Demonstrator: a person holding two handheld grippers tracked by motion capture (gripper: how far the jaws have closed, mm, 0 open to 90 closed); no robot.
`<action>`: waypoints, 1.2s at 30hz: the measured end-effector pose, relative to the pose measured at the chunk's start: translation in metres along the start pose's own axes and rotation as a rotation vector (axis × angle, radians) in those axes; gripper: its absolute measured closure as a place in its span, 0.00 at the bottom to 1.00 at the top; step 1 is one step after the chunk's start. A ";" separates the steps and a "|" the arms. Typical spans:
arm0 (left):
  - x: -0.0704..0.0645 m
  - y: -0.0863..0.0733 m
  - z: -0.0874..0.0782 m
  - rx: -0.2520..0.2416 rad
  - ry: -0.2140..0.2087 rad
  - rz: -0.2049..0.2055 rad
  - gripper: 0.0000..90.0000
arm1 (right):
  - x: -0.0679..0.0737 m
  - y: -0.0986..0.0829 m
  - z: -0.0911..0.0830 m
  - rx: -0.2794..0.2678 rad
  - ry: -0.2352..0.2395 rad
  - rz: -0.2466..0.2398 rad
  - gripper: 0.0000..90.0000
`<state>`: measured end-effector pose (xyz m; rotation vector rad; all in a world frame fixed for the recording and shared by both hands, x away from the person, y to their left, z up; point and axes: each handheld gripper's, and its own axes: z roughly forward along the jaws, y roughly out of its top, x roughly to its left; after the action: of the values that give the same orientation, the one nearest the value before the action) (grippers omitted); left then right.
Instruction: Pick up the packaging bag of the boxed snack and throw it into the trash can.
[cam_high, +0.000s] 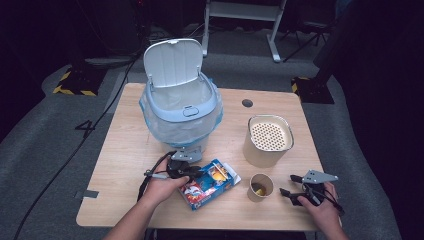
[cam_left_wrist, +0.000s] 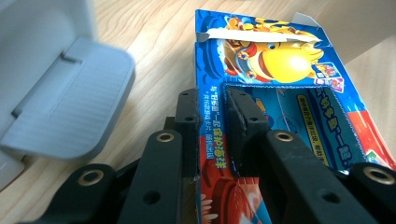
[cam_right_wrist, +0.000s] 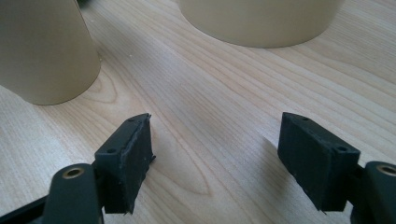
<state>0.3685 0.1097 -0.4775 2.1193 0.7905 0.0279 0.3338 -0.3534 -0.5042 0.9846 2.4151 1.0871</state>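
Observation:
A blue snack box (cam_high: 212, 182) with a cartoon print lies flat near the table's front, below a lidded bin. My left gripper (cam_high: 192, 172) is shut on its left edge. In the left gripper view the strip of box (cam_left_wrist: 275, 60) beside its cut-out window is pinched between the jaws of the left gripper (cam_left_wrist: 215, 105), one jaw inside the window. My right gripper (cam_high: 289, 185) rests low at the front right, open and holding nothing. Seen from the right gripper (cam_right_wrist: 215, 154), bare wood lies between its pads.
A pale blue pedal bin (cam_high: 182, 107) with a bag liner stands open at the middle back, its pedal (cam_left_wrist: 70, 112) just left of the box. A small paper cup (cam_high: 261, 186) (cam_right_wrist: 42, 51) and a beige canister (cam_high: 268, 140) (cam_right_wrist: 261, 18) with a perforated top stand left of my right gripper.

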 end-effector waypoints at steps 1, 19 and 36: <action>-0.002 0.001 -0.001 -0.011 0.000 0.007 0.84 | 0.000 0.000 0.000 0.000 0.000 0.000 0.29; -0.016 0.035 -0.042 -0.193 0.009 0.103 0.84 | 0.000 0.000 0.000 0.000 0.000 0.000 0.29; -0.022 0.083 -0.096 -0.379 -0.011 0.175 0.84 | 0.000 0.000 0.000 0.000 0.000 0.000 0.29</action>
<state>0.3670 0.1305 -0.3507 1.8178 0.5412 0.2402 0.3338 -0.3534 -0.5042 0.9844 2.4149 1.0871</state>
